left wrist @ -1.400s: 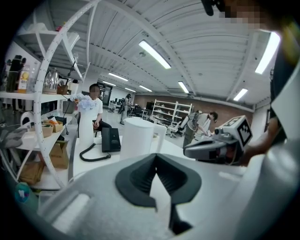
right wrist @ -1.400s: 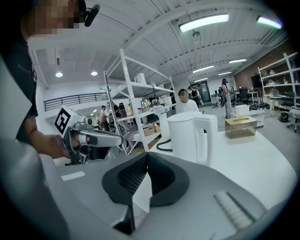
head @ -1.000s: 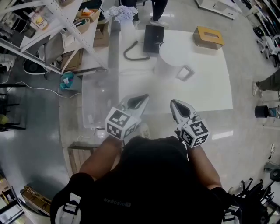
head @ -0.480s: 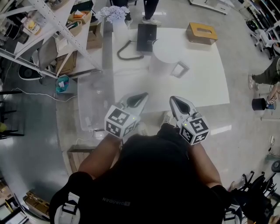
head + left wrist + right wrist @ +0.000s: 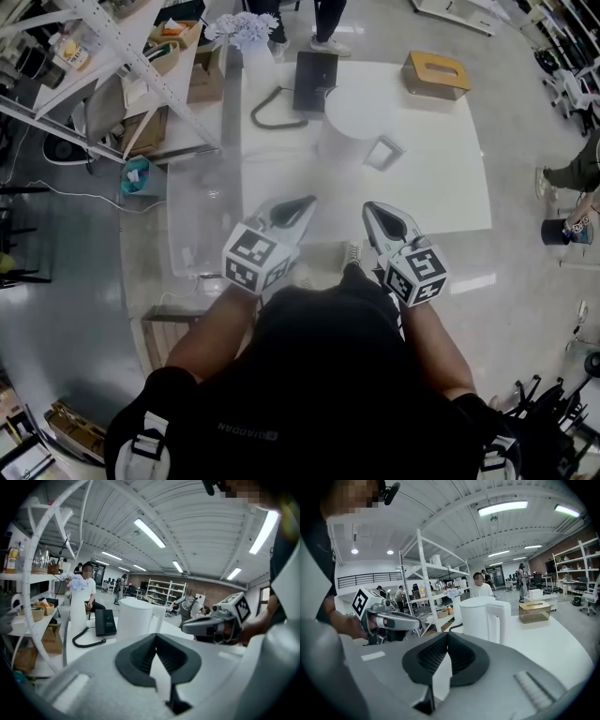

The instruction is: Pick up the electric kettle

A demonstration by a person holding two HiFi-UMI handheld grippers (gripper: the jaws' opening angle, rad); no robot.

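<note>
The white electric kettle (image 5: 351, 119) stands upright near the middle of the white table (image 5: 441, 178), its handle (image 5: 382, 152) turned toward me. It also shows ahead in the left gripper view as the kettle (image 5: 135, 618) and in the right gripper view as the kettle (image 5: 480, 616). My left gripper (image 5: 305, 203) and right gripper (image 5: 370, 208) hover side by side at the table's near edge, well short of the kettle. The left gripper (image 5: 155, 637) and the right gripper (image 5: 447, 633) each have their jaws closed together, with nothing between them.
A black desk phone (image 5: 314, 80) with a coiled cord (image 5: 272, 108) lies behind the kettle. A tissue box (image 5: 436, 75) sits at the far right corner, and a white vase of flowers (image 5: 246, 33) at the far left. Metal shelving (image 5: 122, 66) stands left of the table. People are beyond it.
The table sits slightly higher in the head view than a second ago. Both grippers have kept their places and stayed closed.
</note>
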